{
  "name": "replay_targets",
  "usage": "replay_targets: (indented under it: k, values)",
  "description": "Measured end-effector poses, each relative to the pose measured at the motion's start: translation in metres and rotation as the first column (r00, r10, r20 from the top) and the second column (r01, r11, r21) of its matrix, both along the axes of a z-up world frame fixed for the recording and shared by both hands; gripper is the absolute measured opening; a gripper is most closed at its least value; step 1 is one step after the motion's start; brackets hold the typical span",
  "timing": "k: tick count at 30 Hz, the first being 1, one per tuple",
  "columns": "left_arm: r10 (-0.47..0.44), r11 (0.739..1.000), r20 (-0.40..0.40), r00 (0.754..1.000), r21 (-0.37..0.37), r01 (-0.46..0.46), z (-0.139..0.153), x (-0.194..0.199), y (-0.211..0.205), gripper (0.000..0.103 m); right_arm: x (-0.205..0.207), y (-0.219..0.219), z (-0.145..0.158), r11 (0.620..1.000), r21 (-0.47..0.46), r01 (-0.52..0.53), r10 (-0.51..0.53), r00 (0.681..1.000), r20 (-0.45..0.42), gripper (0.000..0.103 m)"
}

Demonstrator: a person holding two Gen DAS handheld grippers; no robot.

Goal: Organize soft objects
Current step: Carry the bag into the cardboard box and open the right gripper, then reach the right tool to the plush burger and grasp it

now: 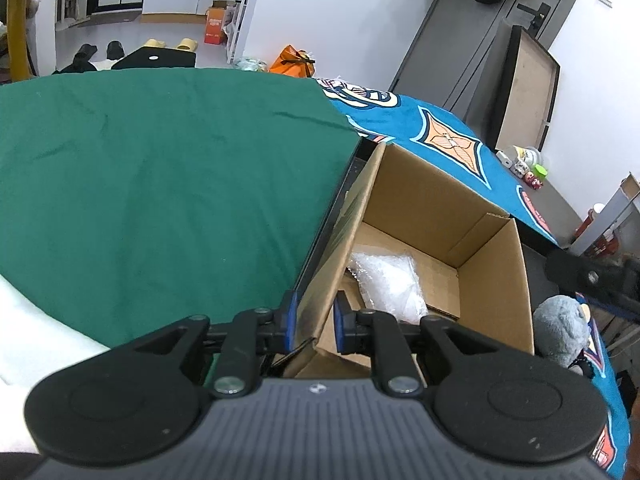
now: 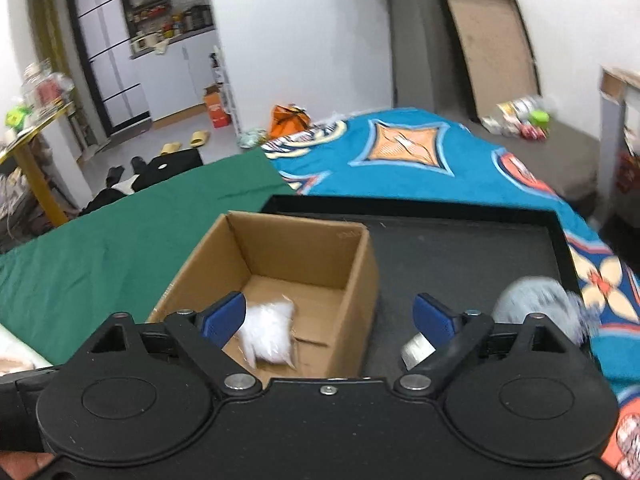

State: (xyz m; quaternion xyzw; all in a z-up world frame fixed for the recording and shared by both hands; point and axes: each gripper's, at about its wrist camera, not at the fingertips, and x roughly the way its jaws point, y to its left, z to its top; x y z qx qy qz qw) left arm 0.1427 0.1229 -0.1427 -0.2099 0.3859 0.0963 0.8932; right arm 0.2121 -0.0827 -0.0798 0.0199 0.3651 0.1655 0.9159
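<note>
An open cardboard box stands on a black tray. A white, clear-wrapped soft pack lies on the box's floor, also seen as the white pack in the left wrist view. My left gripper is shut on the box's near left wall, one blue pad on each side of the cardboard. My right gripper hangs open over the box's near right side; its pads press on nothing. A grey plush toy lies on the tray to the right of the box, blurred here and clearer as the grey plush.
A green cloth covers the surface left of the tray; a blue patterned blanket lies behind and to the right. A small silvery object sits by my right finger. Floor clutter, an orange bag and a leaning board are farther off.
</note>
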Motion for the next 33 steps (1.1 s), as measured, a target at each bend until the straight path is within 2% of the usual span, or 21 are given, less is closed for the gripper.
replay_targets:
  k: [4,7,13,20,33]
  values:
    - [0.008,1.0,-0.006,1.0,0.028,-0.008,0.002,0.001,-0.002,0.025,-0.008,-0.02,-0.003,0.999,0.005,0.051,-0.051,0.999,0.009,0.094]
    - [0.007,0.999,0.006,1.0,0.041,-0.008,0.005,-0.001,-0.005,0.038,-0.014,-0.038,-0.002,0.995,0.029,0.096,-0.097,0.995,0.024,0.097]
    - [0.005,0.992,0.01,1.0,0.129,-0.007,0.011,-0.002,-0.017,0.055,-0.024,-0.068,-0.007,0.986,0.029,0.164,-0.165,0.986,0.024,0.097]
    - [-0.004,0.98,-0.006,1.0,0.197,0.005,0.014,0.001,-0.027,0.064,-0.031,-0.094,-0.018,0.974,0.009,0.227,-0.227,0.974,-0.016,0.097]
    - [-0.047,0.949,-0.016,0.999,0.313,0.049,0.014,0.002,-0.05,0.066,-0.043,-0.133,-0.04,0.953,0.0,0.303,-0.303,0.952,-0.031,0.097]
